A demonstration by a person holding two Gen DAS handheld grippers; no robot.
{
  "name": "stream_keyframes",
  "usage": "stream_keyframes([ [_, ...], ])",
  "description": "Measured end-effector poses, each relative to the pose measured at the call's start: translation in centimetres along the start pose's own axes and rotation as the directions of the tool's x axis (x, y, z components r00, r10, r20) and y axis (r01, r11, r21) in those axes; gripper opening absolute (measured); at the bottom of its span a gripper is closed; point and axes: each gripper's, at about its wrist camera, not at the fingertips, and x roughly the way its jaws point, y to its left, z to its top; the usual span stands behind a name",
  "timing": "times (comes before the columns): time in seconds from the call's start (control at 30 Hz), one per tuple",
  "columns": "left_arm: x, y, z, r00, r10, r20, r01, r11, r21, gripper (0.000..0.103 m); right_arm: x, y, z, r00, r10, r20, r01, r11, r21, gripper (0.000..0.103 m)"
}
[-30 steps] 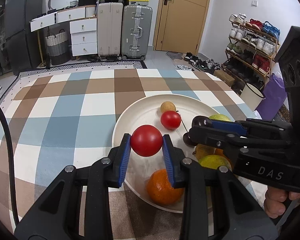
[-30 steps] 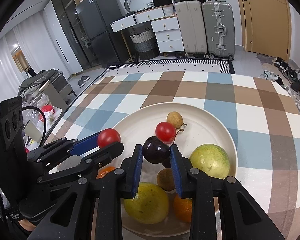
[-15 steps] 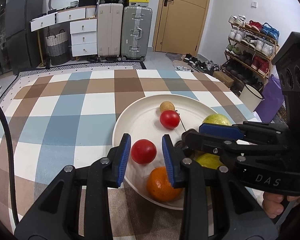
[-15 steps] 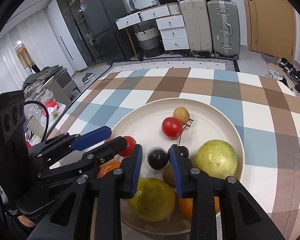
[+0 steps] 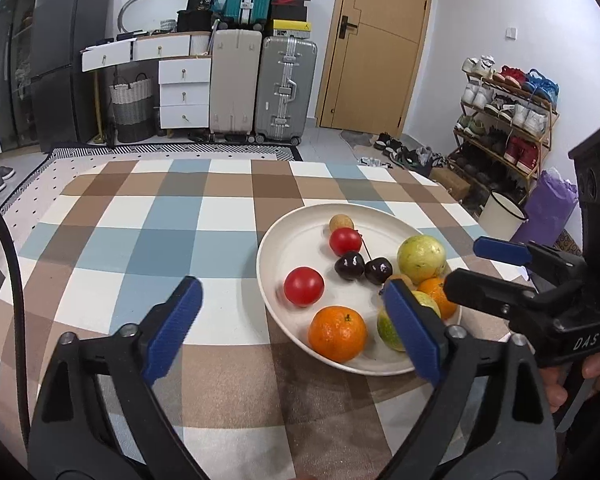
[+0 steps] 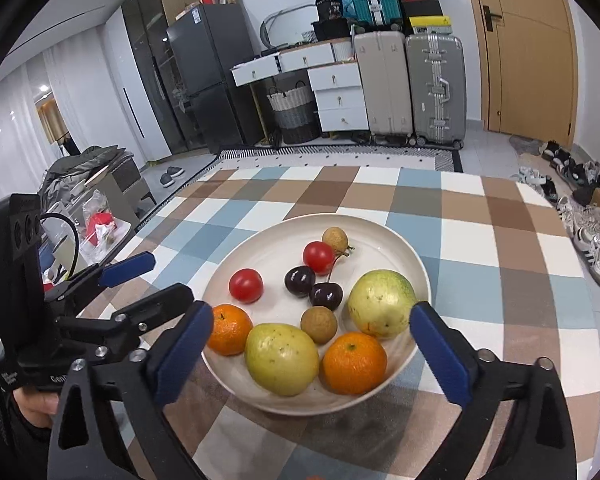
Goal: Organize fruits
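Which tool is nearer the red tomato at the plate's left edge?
Left. The left tool is opening just short of the red tomato, nothing between its pads. The right tool is opening over the plate's other side, beyond the cherries.

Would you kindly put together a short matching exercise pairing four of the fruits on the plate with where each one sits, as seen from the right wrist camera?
Fruits:
1. cherry pair
2. tan longan
3. left orange
4. right guava

Places, seen from the right wrist camera:
A. farthest back on the plate, behind a cherry tomato
B. by the plate's right rim
C. middle of the plate
D. near-left rim, in front of the other cherry tomato

Pairs: 1-C, 2-A, 3-D, 4-B
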Motion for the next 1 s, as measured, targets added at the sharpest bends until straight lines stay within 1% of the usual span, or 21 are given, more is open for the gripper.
stream_keyframes([
  [0.03,-0.4,0.0,-0.1,1.000,0.003,0.011,-0.003,1.000,-0.001,0.102,-0.4,0.1,-0.2,1.000,-0.006,0.010,0.006,1.000,-0.005,0.102],
  [0.1,-1.4,-0.1,-0.4,0.999,-0.002,0.038,0.002,1.000,0.002,0.102,-1.1,0.2,-0.7,1.000,0.000,0.030,0.000,1.000,-0.011,0.102],
  [0.3,-3.2,-0.8,-1.2,0.997,-0.004,0.074,0.003,1.000,0.015,0.102,-2.6,0.3,-2.0,0.997,0.014,0.076,-0.012,1.000,-0.027,0.103],
  [0.43,-3.9,-1.2,-1.8,0.995,-0.003,0.100,0.001,1.000,0.018,0.102,-3.5,0.3,-3.1,0.995,0.008,0.103,-0.004,0.999,-0.041,0.103],
  [0.57,-4.0,-1.6,-2.4,0.995,-0.005,0.104,0.002,1.000,0.027,0.102,-4.4,0.1,-4.0,0.989,0.008,0.146,-0.001,0.999,-0.049,0.103],
  [0.83,-3.6,-1.8,-2.9,0.995,-0.018,0.103,0.015,0.999,0.034,0.102,-5.4,-0.1,-4.8,0.980,0.002,0.199,0.011,0.998,-0.065,0.103],
  [1.0,-3.6,-2.1,-2.9,0.994,-0.013,0.110,0.008,0.999,0.048,0.102,-5.2,-0.4,-5.1,0.979,0.008,0.205,0.004,0.998,-0.056,0.103],
])
